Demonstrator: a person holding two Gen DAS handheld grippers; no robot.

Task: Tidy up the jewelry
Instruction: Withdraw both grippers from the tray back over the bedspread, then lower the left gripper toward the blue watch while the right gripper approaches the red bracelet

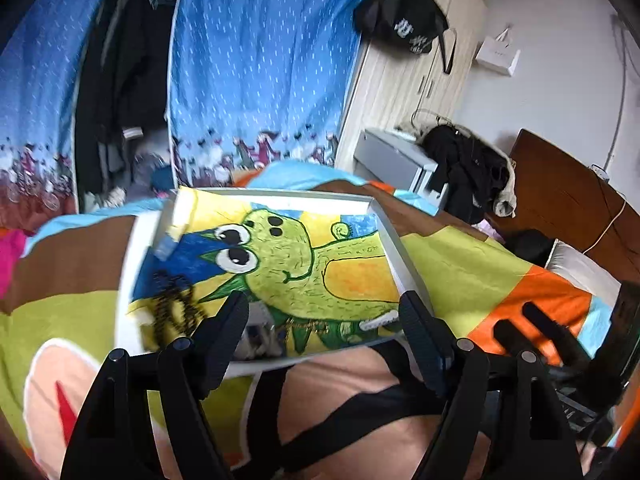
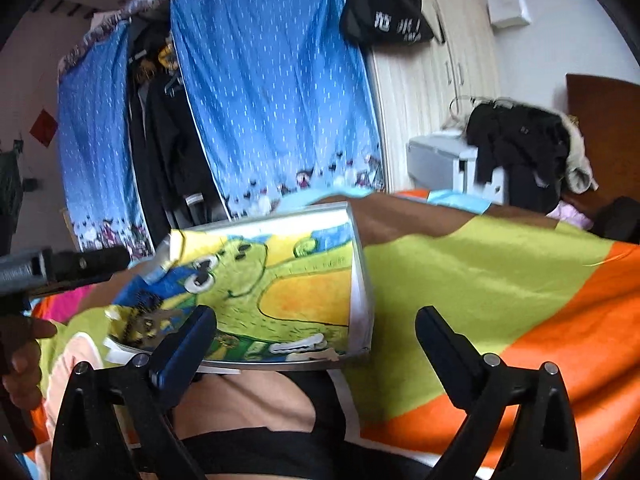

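A shallow white tray (image 1: 394, 246) lined with a green dinosaur drawing lies on the colourful bedspread (image 1: 472, 272). In it are a dark beaded chain (image 1: 172, 308) at the left, a thin gold chain (image 1: 306, 324) and a white clip (image 1: 378, 320) near the front edge. My left gripper (image 1: 324, 320) hovers over the tray's near edge, open, with nothing between its pads. In the right wrist view my right gripper (image 2: 316, 320) stands wide open above the tray's (image 2: 358, 280) front right corner and holds nothing. The dark chain (image 2: 140, 320) and white clip (image 2: 300, 346) show there too.
A hand (image 2: 22, 344) holds the other gripper's body (image 2: 80, 264) at the left. Beyond the bed hang blue curtains (image 1: 260, 60) over dark clothes. A black bag (image 1: 400, 20), a white cabinet (image 1: 392, 156), piled dark clothing (image 1: 468, 164) and a wooden headboard (image 1: 560, 192) stand at the right.
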